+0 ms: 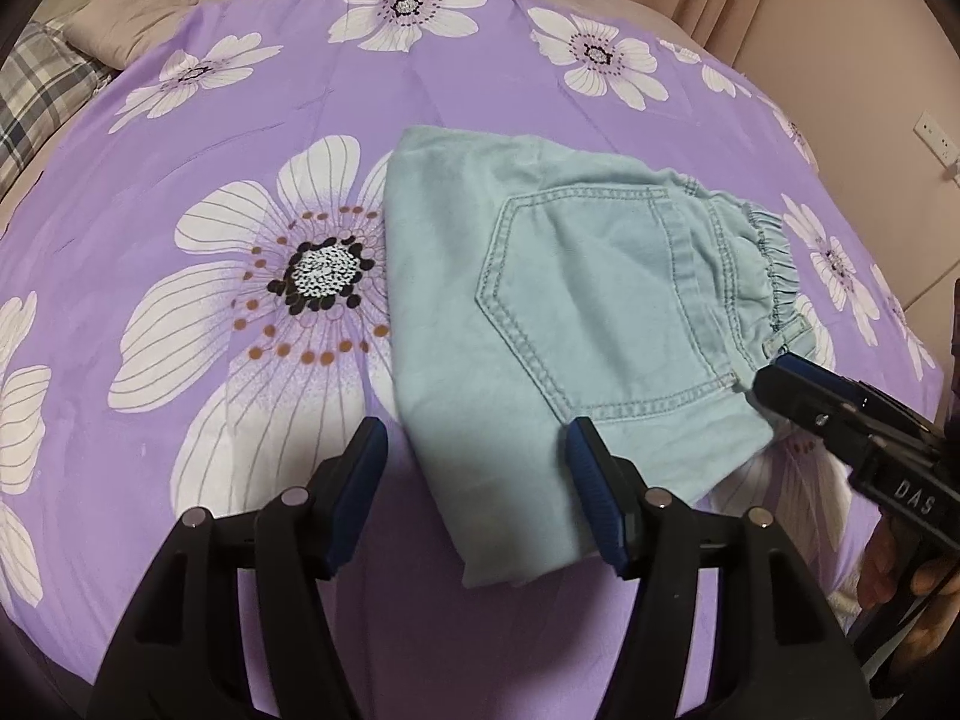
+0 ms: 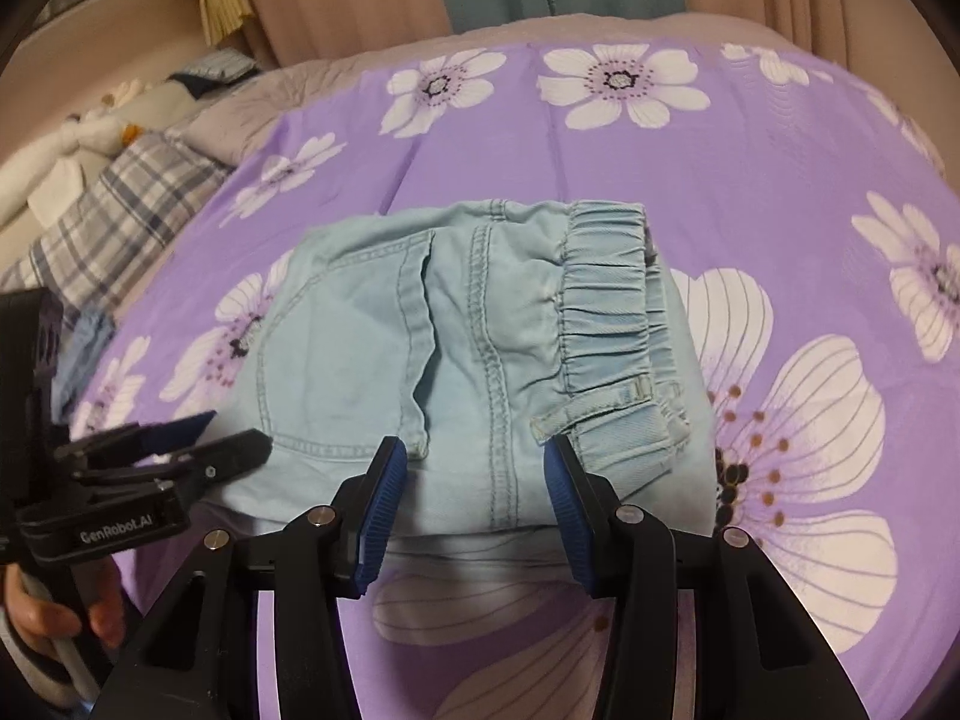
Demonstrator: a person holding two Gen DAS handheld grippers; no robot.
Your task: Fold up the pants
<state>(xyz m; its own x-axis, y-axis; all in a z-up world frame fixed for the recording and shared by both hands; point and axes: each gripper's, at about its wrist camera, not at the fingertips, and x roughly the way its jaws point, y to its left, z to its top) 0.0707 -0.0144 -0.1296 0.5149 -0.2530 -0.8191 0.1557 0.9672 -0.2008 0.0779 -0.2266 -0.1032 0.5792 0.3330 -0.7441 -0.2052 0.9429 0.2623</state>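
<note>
Folded light-blue pants [image 1: 558,324] lie on the purple floral bed sheet [image 1: 180,120] (back pocket up). Left hand-held gripper [image 1: 477,480] gapes wide, straddling the pants' near edge. Right hand-held gripper [image 2: 474,495] also gapes, empty, just over the waistband end.

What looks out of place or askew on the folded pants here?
Little stands out. The pants lie folded in a compact bundle on the floral bedsheet. One belt loop sticks out slanted below the elastic waistband, and the lower layers peek out unevenly. Both grippers, left gripper and right gripper, are open.
</note>
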